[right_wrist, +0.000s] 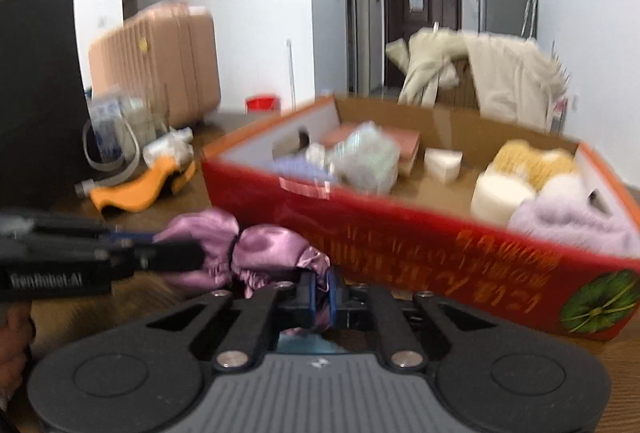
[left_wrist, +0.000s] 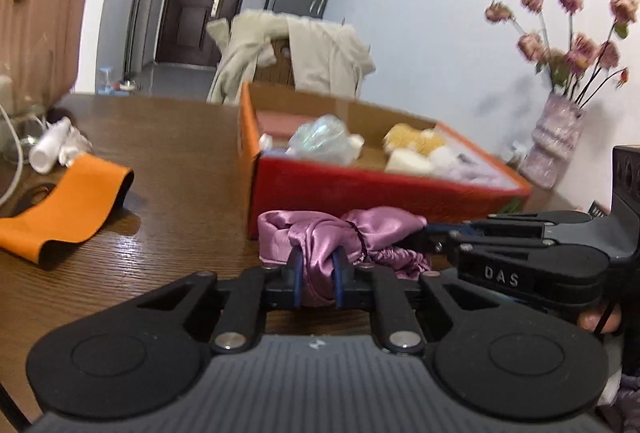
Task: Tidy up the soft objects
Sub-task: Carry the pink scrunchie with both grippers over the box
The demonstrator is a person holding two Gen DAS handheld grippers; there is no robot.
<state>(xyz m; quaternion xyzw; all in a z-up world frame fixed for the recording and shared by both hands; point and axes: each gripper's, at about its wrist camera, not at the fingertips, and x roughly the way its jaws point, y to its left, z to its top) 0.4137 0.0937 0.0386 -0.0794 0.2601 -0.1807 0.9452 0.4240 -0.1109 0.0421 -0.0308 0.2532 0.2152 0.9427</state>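
Note:
A purple satin cloth (left_wrist: 320, 233), gathered with elastic, lies bunched on the wooden table (left_wrist: 180, 161) just in front of a red cardboard box (left_wrist: 360, 189). My left gripper (left_wrist: 317, 267) is shut on the cloth's near fold. My right gripper (left_wrist: 420, 233) comes in from the right and pinches the other end. In the right wrist view the right gripper (right_wrist: 320, 293) is shut on the frilled edge of the cloth (right_wrist: 272, 245), and the left gripper (right_wrist: 196, 257) reaches in from the left. The box (right_wrist: 400, 233) holds several soft items: a shiny bag (right_wrist: 368, 157), white sponges, a yellow fluffy piece and a lilac fluffy piece (right_wrist: 568, 221).
An orange sheet (left_wrist: 68, 205) and a white tube (left_wrist: 48, 149) lie on the table to the left. A vase of dried flowers (left_wrist: 556, 141) stands at the right by the wall. Beyond the table are a chair with a beige coat (left_wrist: 312, 53) and a pink suitcase (left_wrist: 40, 21). A black bag (right_wrist: 36, 93) stands at the left.

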